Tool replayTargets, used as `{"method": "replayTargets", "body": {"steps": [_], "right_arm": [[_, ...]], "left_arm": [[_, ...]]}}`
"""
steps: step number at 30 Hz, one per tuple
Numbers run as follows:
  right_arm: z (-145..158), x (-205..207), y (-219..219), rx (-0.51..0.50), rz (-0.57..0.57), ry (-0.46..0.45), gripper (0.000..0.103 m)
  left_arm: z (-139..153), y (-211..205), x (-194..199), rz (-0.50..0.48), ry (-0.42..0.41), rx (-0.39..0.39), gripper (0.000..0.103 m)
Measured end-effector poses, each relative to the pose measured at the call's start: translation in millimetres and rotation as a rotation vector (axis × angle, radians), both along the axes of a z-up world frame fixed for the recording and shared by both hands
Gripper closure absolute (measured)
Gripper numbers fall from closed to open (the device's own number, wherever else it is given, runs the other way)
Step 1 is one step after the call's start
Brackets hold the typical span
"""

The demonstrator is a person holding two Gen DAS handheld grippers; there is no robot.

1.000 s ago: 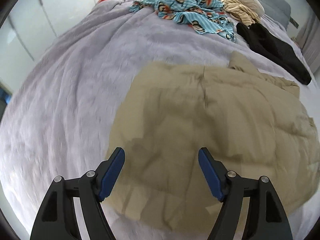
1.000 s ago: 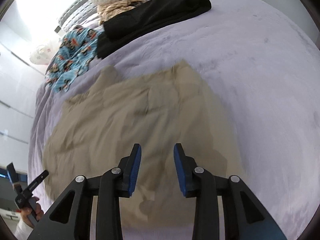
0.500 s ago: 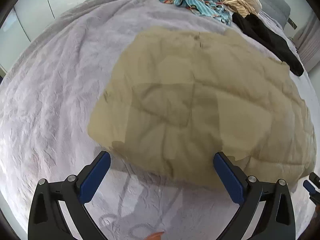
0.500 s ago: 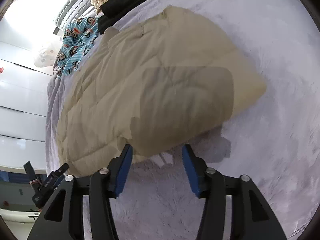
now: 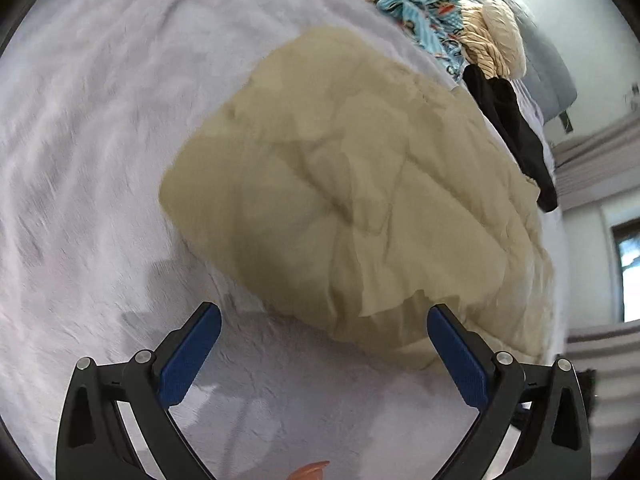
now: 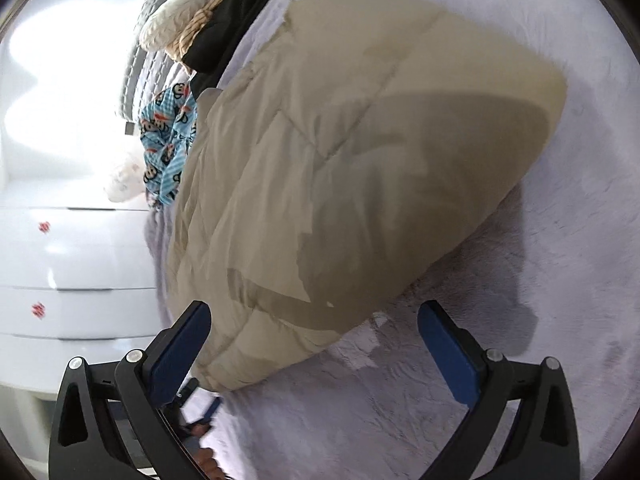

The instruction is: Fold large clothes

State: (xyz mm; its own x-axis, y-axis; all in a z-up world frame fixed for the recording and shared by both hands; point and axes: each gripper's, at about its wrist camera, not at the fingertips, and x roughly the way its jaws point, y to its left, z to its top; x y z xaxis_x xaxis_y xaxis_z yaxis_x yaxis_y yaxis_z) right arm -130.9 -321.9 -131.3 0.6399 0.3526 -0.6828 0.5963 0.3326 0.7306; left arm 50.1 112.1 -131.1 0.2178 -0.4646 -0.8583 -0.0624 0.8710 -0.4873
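A large beige quilted garment [image 5: 360, 200] lies folded into a thick pad on the lilac bed cover [image 5: 100, 160]; it also shows in the right wrist view [image 6: 340, 160]. My left gripper [image 5: 324, 344] is open and empty, just short of the garment's near edge. My right gripper [image 6: 314, 340] is open wide and empty, above the garment's near edge, its left finger beside the garment's corner. The other gripper shows dimly below that corner.
At the far side of the bed lie a blue monkey-print garment [image 5: 404, 4], a cream knit [image 5: 496, 40] and a black garment [image 5: 512, 120]. White drawers [image 6: 72, 264] stand beside the bed in the right wrist view. A window [image 5: 628, 268] is at the right.
Both grippers have pulled back off the beige garment towards its near edge and tilted. The right gripper's jaws have opened from narrow to wide; the left stays open.
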Motion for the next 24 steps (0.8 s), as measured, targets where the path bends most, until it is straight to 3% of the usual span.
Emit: {"method": "replayTargets", "body": {"steps": [4, 10, 13, 17, 20, 21, 22, 23, 24], "right_arm": [[-15.8, 4.4, -3.1, 0.066, -0.013, -0.018, 0.000], [-30.3, 17.9, -11.2, 0.135, -0.072, -0.065, 0.000], [-29.3, 27.7, -17.3, 0.139, -0.113, -0.092, 0.000], [-35.0, 40.2, -25.2, 0.161, -0.154, -0.082, 0.000], [-39.7, 40.8, -26.1, 0.192, -0.183, -0.077, 0.001], [-40.1, 40.1, -26.1, 0.196, -0.189, -0.077, 0.002], [-40.4, 39.3, -26.6, 0.197, -0.194, -0.071, 0.008], [-40.8, 38.4, -27.0, 0.194, -0.197, -0.057, 0.026], [-42.8, 37.9, -27.5, 0.197, -0.195, -0.044, 0.034]], "left_arm": [[-20.8, 4.2, 4.1, 0.051, 0.064, -0.060, 0.000], [-19.5, -15.2, 37.3, 0.089, 0.018, -0.153, 0.000], [-15.2, -20.0, 57.5, 0.113, -0.020, -0.156, 0.000], [-26.3, -19.9, 76.9, 0.170, -0.012, -0.132, 0.003], [-25.3, -19.8, 80.8, 0.169, -0.028, -0.106, 0.030], [-22.9, -20.7, 81.9, 0.153, -0.043, -0.091, 0.043], [-20.9, -21.9, 83.1, 0.137, -0.060, -0.078, 0.056], [-15.5, -23.4, 81.6, 0.109, -0.087, -0.055, 0.061], [-10.5, -26.3, 81.4, 0.085, -0.108, -0.030, 0.070]]}}
